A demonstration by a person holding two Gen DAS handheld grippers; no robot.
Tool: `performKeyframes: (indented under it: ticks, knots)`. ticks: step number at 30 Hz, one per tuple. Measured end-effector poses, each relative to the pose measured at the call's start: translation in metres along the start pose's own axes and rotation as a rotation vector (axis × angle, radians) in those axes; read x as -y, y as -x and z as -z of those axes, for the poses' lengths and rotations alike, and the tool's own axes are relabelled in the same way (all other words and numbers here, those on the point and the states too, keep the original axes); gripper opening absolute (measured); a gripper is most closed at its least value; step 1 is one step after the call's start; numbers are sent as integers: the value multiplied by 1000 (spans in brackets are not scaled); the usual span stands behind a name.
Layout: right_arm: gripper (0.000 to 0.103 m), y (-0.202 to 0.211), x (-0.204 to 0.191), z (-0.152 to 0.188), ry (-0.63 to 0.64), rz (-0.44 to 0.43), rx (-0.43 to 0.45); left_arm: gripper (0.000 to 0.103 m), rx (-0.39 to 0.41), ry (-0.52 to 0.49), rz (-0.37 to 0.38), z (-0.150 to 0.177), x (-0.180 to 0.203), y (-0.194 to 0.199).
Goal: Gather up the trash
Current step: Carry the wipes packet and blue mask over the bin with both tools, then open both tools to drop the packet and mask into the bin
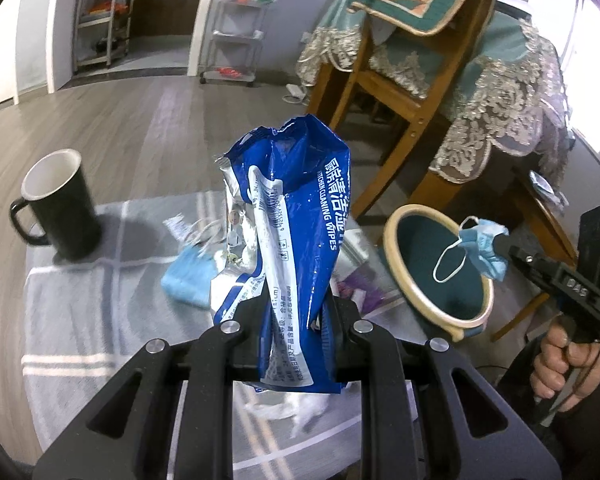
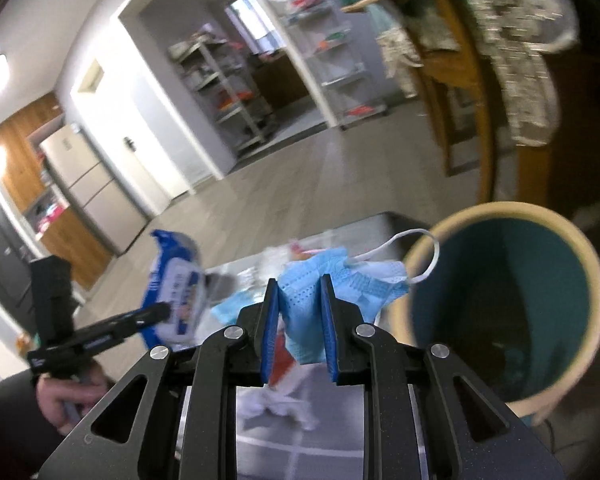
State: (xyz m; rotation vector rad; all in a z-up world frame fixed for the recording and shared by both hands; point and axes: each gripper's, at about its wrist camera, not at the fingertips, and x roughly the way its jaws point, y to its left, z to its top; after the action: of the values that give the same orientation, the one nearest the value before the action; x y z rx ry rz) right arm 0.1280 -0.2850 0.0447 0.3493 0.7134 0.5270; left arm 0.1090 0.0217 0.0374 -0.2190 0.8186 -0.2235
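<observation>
My left gripper (image 1: 296, 312) has its jaws nearly closed on a blue wipes packet (image 1: 296, 216), which stands upright above the table (image 1: 80, 312); my right gripper (image 2: 298, 320) is pinched tight on a crumpled blue face mask (image 2: 332, 284), its ear loop dangling over the rim of the teal bin (image 2: 500, 216); a second mask (image 1: 190, 280) lies on the table near a dark mug (image 1: 58, 204); white tissue (image 1: 296, 404) sits below the packet.

Checked tablecloth (image 1: 80, 300): black mug (image 1: 56, 208), blue mask (image 1: 188, 276), wrappers.
</observation>
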Motion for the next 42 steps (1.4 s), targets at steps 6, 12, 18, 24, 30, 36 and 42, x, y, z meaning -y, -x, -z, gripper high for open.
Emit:
performKeyframes:
  ticks: [6,12,18,24,30,36,42]
  knots:
    - [22,13,29,6,-57,122,34,19,-17,-61,53,-13,42,-16]
    - [22,18,41,10,-74,203,60,19,-61,-129,101,-22,89,-45]
    - [22,31,62,11,-133,254,100,19,-127,-157,166,-30,134,-85]
    - [22,43,84,12,-219,264,125,19,-191,-140,236,-39,169,-128]
    - [22,51,102,11,-305,276,148,19,-247,-131,284,-40,191,-162]
    - [22,52,118,12,-351,311,142,20,-314,-154,296,-37,207,-194]
    - [23,45,126,14,-363,340,115,31,-367,-177,285,-32,212,-215]
